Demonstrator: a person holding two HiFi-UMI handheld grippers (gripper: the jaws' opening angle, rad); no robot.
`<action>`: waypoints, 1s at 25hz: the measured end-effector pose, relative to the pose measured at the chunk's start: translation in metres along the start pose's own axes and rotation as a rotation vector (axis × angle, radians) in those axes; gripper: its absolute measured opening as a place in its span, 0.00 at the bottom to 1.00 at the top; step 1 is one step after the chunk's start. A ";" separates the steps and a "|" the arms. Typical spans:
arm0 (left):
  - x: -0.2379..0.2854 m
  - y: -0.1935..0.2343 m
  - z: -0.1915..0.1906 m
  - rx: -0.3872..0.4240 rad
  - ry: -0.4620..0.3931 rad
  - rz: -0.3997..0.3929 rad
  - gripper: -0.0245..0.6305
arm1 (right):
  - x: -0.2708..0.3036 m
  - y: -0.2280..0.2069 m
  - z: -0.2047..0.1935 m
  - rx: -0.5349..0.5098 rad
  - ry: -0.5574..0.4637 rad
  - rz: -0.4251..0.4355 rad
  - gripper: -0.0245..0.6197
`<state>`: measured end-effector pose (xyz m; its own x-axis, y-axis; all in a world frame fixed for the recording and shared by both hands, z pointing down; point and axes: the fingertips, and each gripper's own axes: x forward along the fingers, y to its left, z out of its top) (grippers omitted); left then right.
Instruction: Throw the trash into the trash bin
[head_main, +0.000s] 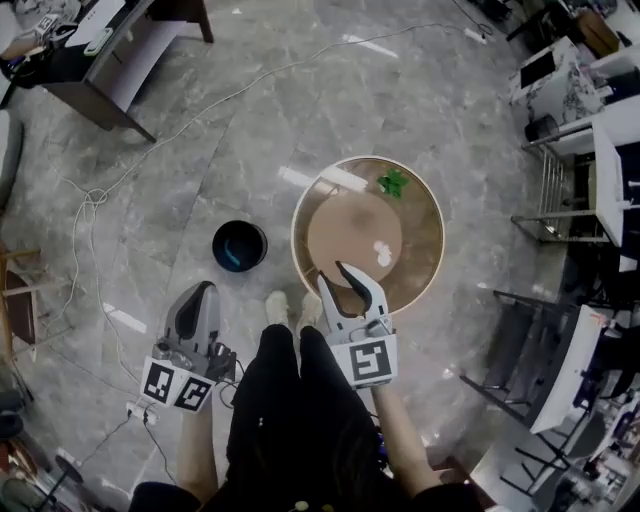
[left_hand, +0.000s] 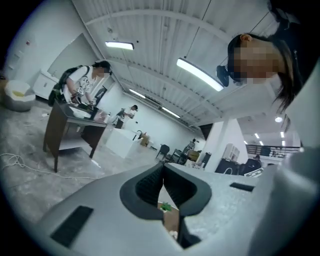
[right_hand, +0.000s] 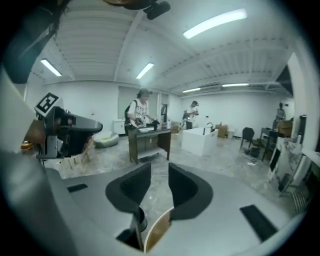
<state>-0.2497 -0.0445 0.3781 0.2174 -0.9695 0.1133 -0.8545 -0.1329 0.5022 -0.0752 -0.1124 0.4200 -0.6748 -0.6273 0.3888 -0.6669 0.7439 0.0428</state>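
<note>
A round table (head_main: 432, 250) with a brown top and a pale rim stands in front of me. On it lie a green scrap of trash (head_main: 392, 182) at the far side and a small white crumpled piece (head_main: 383, 252) near the middle. A black trash bin (head_main: 239, 246) stands on the floor just left of the table. My right gripper (head_main: 331, 270) hangs over the table's near edge, jaws a little apart, nothing between them (right_hand: 159, 182). My left gripper (head_main: 203, 290) is down at the left near the bin, pads pressed together (left_hand: 162, 182) and empty. The green scrap (left_hand: 165, 206) shows below them.
A dark desk (head_main: 110, 50) stands at the back left, with people working at it in the gripper views. A white cable (head_main: 150, 150) runs across the marble floor. Metal racks and chairs (head_main: 560, 190) crowd the right side. My legs and shoes (head_main: 290, 310) are by the table.
</note>
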 end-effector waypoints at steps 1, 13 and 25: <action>0.009 -0.010 0.004 0.008 0.005 -0.036 0.05 | -0.016 -0.012 0.009 0.024 -0.024 -0.046 0.21; 0.043 -0.182 -0.007 0.216 0.094 -0.379 0.05 | -0.236 -0.084 0.011 0.121 -0.146 -0.555 0.04; 0.003 -0.247 -0.032 0.297 0.059 -0.323 0.05 | -0.330 -0.101 -0.008 0.258 -0.274 -0.582 0.04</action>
<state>-0.0227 -0.0079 0.2821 0.5146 -0.8563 0.0436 -0.8349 -0.4888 0.2531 0.2176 0.0218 0.2949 -0.2170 -0.9686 0.1211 -0.9757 0.2112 -0.0591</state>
